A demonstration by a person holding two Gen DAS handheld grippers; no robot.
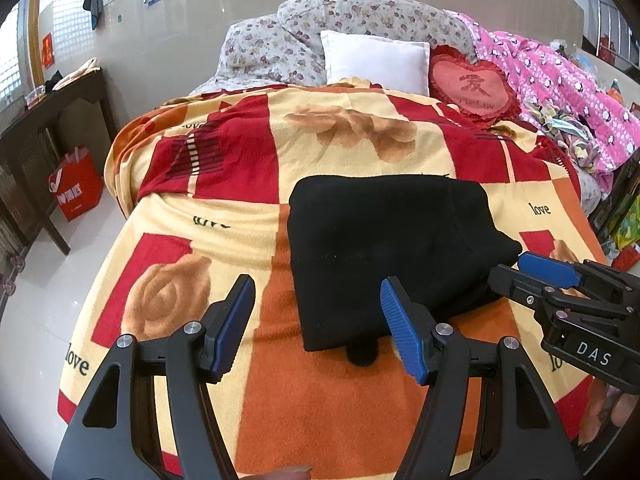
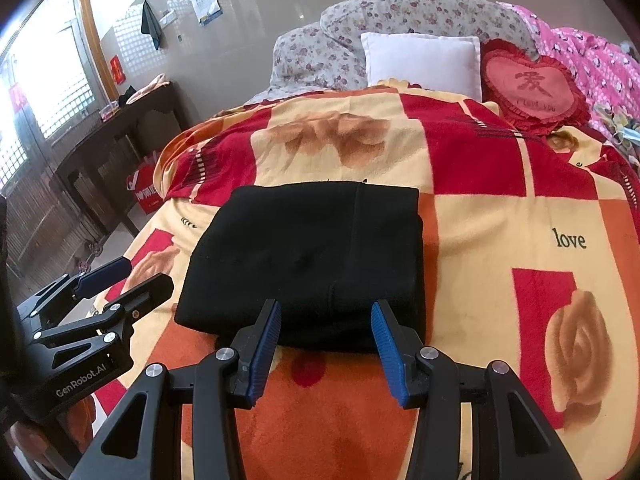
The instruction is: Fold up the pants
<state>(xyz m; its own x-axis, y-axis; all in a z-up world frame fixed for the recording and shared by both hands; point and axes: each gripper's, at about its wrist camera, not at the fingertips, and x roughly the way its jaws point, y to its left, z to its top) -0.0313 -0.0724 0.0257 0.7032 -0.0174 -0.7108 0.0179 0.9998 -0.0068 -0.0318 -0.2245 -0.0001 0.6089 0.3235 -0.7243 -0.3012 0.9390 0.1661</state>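
Note:
The black pants (image 1: 384,256) lie folded into a compact rectangle on the red, orange and yellow blanket (image 1: 240,220); they also show in the right wrist view (image 2: 316,256). My left gripper (image 1: 318,292) is open and empty, just in front of the near left corner of the pants. My right gripper (image 2: 325,312) is open and empty at the pants' near edge, its jaws apart over the fold. The right gripper (image 1: 520,270) also shows at the right of the left wrist view, and the left gripper (image 2: 140,274) at the left of the right wrist view.
A white pillow (image 1: 374,60), a floral quilt (image 1: 320,28) and a red heart cushion (image 1: 474,88) lie at the head of the bed. A pink quilt (image 1: 560,92) lies on the right. A dark table (image 1: 44,120) and a red bag (image 1: 76,184) stand on the floor to the left.

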